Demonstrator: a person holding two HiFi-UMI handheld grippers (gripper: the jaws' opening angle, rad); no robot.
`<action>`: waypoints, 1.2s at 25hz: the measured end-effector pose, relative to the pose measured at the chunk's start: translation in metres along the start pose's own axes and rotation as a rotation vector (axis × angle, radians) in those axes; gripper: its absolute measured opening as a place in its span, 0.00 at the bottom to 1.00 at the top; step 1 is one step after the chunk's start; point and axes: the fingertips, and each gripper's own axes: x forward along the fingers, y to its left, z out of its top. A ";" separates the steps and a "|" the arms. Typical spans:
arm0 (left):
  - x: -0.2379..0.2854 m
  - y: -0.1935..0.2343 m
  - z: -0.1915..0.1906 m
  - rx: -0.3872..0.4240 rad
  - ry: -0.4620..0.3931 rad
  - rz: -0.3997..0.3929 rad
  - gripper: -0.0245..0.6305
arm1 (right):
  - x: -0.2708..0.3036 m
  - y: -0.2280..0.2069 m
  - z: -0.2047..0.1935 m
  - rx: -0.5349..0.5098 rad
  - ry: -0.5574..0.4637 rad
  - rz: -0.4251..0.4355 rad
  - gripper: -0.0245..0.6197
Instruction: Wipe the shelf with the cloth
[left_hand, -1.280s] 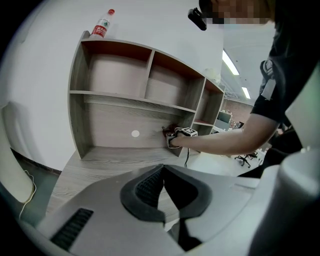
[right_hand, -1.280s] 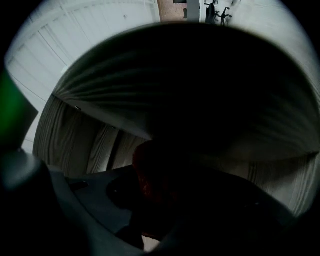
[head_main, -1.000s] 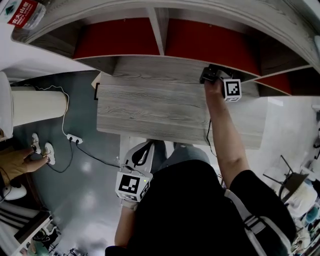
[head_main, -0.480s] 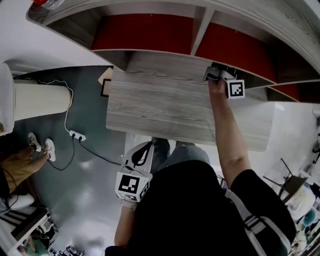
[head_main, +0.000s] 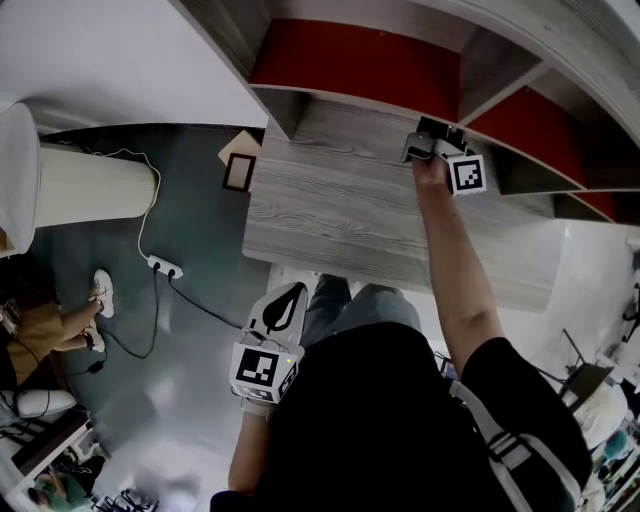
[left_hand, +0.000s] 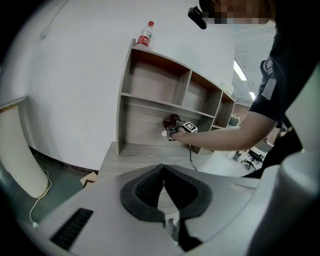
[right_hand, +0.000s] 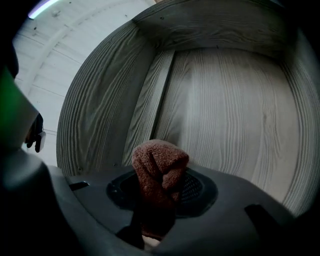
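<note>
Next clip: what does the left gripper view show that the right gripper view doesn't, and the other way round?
Only the left gripper view: the whole shelf from outside, a bottle on top of it, the right hand-held gripper inside a lower compartment, and the left hand-held gripper with its jaws together and nothing between them. Only the right gripper view: its jaws shut on the brown cloth, facing the compartment's inner corner. Both: the shelf's grey wood grain.

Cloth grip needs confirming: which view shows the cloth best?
The right gripper view: the brown cloth sits bunched in the jaws of the right gripper, close up. The left gripper view shows only a distant reddish speck; the head view does not show it clearly.
</note>
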 end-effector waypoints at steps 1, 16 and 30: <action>-0.005 0.008 -0.002 -0.005 -0.002 0.006 0.05 | 0.001 0.003 -0.011 0.002 0.005 -0.001 0.23; -0.052 0.088 -0.027 -0.075 -0.035 0.073 0.05 | 0.027 0.043 -0.190 -0.032 0.235 0.053 0.23; -0.055 0.109 -0.040 -0.133 -0.027 0.128 0.05 | 0.024 0.033 -0.300 -0.038 0.502 0.047 0.23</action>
